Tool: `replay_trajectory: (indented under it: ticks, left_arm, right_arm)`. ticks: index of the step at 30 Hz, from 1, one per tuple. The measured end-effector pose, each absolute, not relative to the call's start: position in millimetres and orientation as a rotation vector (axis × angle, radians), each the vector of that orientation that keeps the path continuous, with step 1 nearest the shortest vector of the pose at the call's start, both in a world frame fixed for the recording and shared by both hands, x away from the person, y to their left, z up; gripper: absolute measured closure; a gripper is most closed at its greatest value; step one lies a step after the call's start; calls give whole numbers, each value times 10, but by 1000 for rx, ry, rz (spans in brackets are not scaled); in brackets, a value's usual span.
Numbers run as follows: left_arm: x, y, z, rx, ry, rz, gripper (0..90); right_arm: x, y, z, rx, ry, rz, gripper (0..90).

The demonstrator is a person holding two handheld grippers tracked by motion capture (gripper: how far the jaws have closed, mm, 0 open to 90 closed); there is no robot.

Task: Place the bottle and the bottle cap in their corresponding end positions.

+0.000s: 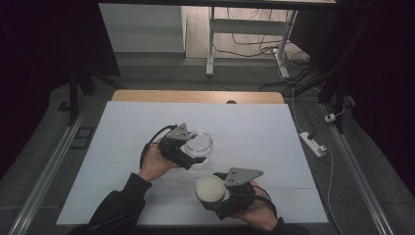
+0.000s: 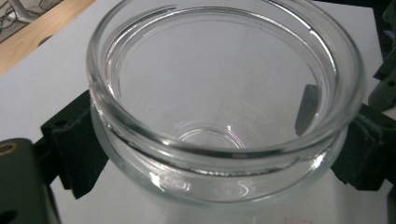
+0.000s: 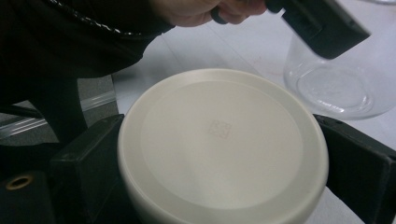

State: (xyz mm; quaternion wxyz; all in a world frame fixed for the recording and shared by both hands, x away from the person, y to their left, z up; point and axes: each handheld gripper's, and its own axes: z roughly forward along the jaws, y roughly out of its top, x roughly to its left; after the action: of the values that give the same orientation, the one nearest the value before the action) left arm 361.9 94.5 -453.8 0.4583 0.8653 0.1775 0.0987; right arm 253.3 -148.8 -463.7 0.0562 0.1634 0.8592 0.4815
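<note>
The left gripper (image 1: 192,152) is clamped on the clear round glass jar (image 1: 198,144); in the left gripper view its two black jaws press against opposite sides of the jar wall just below the thick rim (image 2: 224,149). The jar stands upright on the white desk (image 1: 254,132), left of centre, mouth open and nothing visible inside.

The right gripper (image 1: 219,195) is clenched on the round cream-white lid (image 1: 210,188); in the right gripper view the jaws bear on the lid's edge from both sides, flat top (image 3: 219,140) facing up. The lid is held near the front edge of the desk, just beside the jar on its near right, and apart from it. Whether the lid touches the desk surface cannot be determined.

Progress, as judged from this arrangement:
- Done: jar secured by the left gripper; lid secured by the right gripper.
- Left: carry the lid over the jar mouth, seat it on the rim, close it, let go of both.

Count:
- Glass jars: one.
- Lids: one.
- Grippers: two, each in one hand.
- Desks: one, with a wooden strip (image 1: 195,96) exposed along its far edge.
</note>
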Motion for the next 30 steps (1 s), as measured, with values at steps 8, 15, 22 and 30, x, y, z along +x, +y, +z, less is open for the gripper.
replay_trajectory:
  ticks: [8, 15, 22, 30]
  left_arm:
    - [3716, 932, -4563, 2125, 450, 247, 75]
    - [3785, 935, -4638, 2120, 473, 251, 75]
    - [3842, 929, -4720, 2115, 495, 261, 75]
    - [3935, 940, -4831, 2093, 546, 291, 74]
  right_arm:
    - [2553, -1461, -4752, 498, 2630, 1429, 71]
    - [2564, -1399, -4839, 481, 2648, 1398, 71]
    - [2604, -1338, -4957, 474, 2669, 1358, 71]
    - [2644, -1263, -5062, 476, 2690, 1338, 71]
